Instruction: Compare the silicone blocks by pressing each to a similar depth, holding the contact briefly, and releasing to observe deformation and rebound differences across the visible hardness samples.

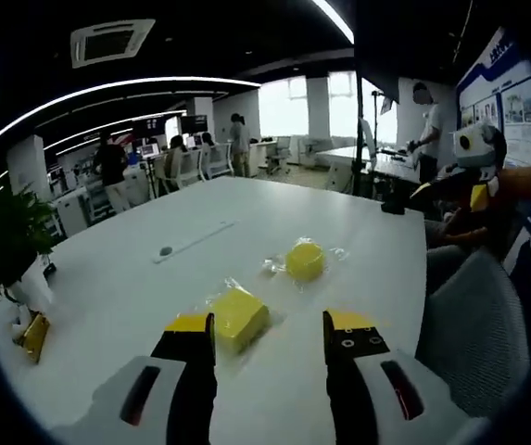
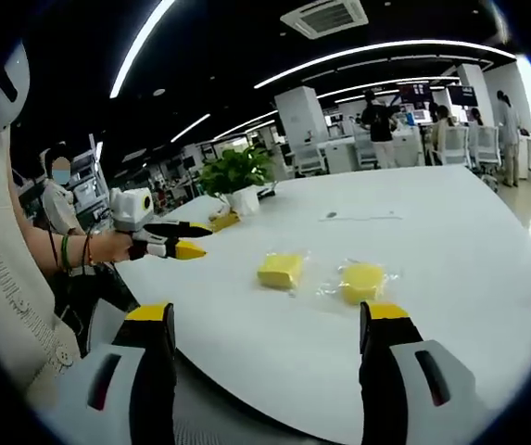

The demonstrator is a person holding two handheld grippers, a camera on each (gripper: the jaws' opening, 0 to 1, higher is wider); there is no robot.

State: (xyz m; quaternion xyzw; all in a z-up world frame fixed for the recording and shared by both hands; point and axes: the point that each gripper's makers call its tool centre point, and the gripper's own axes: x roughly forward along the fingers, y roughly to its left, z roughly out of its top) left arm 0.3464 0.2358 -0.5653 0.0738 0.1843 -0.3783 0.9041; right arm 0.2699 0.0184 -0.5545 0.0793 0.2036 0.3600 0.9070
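Observation:
Two yellow silicone blocks lie in clear wrap on the white table [image 1: 135,287]. The square block [image 1: 238,318] sits just ahead of my left gripper [image 1: 270,324], close to its left jaw, and the jaws stand open above the table without touching it. The rounder block [image 1: 305,260] lies farther off. My right gripper [image 2: 267,315] is open too, held off the table's near edge, with the square block [image 2: 280,270] and rounder block [image 2: 363,282] ahead of it. Each gripper appears in the other view, held in a hand: the right gripper [image 1: 446,195] and the left gripper [image 2: 205,240].
A potted plant [image 2: 233,176] and a small gold object [image 1: 33,336] stand at one end of the table. A white strip [image 1: 191,241] lies mid-table. A grey chair [image 1: 474,324] is beside the table edge. People and desks fill the office behind.

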